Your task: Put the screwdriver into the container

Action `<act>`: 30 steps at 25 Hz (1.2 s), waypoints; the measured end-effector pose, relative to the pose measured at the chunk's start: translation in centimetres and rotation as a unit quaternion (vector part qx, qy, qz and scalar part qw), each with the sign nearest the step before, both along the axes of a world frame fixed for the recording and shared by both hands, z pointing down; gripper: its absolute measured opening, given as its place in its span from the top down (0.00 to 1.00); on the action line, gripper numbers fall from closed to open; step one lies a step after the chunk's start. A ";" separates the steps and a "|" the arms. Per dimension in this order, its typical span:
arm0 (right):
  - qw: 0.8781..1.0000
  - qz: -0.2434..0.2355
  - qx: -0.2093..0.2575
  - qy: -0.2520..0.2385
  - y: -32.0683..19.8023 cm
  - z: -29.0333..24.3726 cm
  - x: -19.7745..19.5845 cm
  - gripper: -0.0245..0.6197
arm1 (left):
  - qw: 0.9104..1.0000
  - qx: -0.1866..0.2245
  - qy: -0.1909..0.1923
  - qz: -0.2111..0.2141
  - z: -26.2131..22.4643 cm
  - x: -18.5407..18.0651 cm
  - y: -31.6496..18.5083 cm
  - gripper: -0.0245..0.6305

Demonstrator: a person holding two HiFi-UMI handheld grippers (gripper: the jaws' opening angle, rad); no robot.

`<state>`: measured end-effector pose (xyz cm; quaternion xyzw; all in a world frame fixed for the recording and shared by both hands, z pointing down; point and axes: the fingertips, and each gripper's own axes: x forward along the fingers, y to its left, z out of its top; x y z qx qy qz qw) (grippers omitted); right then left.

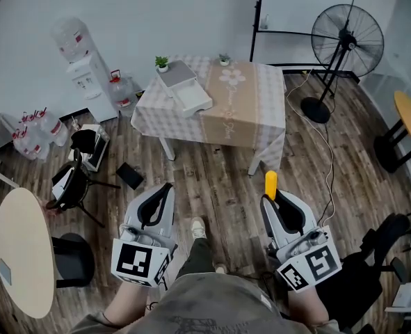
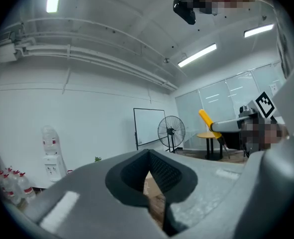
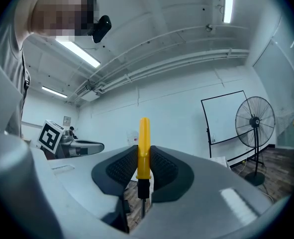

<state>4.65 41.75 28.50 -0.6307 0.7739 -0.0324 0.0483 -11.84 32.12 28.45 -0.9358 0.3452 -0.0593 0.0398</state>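
Observation:
My right gripper (image 1: 275, 195) is shut on a screwdriver (image 1: 270, 184) with a yellow handle. In the right gripper view the screwdriver (image 3: 144, 151) stands upright between the black pads, handle up and dark shaft down. My left gripper (image 1: 160, 192) is held beside it at the left, jaws shut and holding nothing; its view shows the pads (image 2: 159, 176) nearly together with only a thin gap. A white open container (image 1: 185, 88) sits on the far table (image 1: 264, 113), on its left side. Both grippers hover over the wooden floor, well short of the table.
A patterned cloth covers the table. A standing fan (image 1: 344, 44) and its cable are at the right. A water dispenser (image 1: 83, 68) and bottles (image 1: 35, 131) stand at the left wall. A round table (image 1: 17, 249) and chairs sit at lower left.

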 end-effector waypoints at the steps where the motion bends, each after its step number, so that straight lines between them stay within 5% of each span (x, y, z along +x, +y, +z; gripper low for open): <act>1: 1.000 -0.002 -0.003 0.000 -0.9 0.1 0.1 0.80 | 1.000 0.000 0.007 -0.004 -0.1 0.0 -0.9 0.96; 15: 0.995 -0.018 -0.059 -0.074 -20.2 1.2 2.1 0.80 | 1.000 -0.028 -0.001 0.007 1.4 2.0 -19.3 0.96; 30: 0.983 0.005 -0.158 -0.090 -40.3 8.6 3.9 0.80 | 0.997 -0.078 -0.020 0.008 6.2 3.4 -36.0 0.96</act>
